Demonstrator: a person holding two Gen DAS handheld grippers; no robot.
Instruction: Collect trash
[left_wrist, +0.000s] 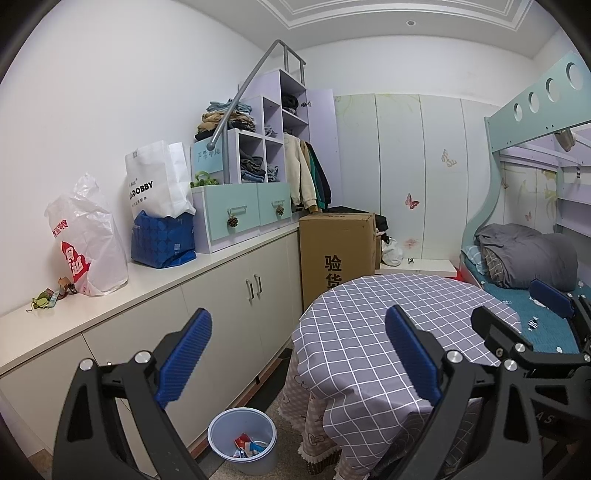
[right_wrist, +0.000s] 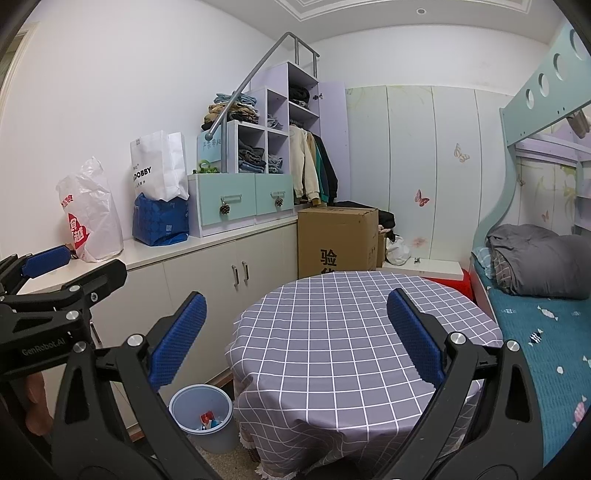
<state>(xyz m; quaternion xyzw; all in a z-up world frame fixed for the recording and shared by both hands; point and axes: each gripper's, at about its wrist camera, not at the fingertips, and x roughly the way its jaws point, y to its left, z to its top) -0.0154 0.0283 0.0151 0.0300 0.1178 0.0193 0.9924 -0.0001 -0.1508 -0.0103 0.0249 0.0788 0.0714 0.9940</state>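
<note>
Two open grippers: left gripper (left_wrist: 299, 354), right gripper (right_wrist: 295, 336); one bin (left_wrist: 242, 439).

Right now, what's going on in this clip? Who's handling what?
Nobody is holding anything. A person has a two-finger gripper in each hand: the left gripper and the right gripper are both open and empty, raised above the round table with the grey checked cloth. A pale blue trash bin stands on the floor beside the table, between it and the white cabinet, with a few wrappers already inside. Small scraps lie on the cabinet top near a white plastic bag.
</note>
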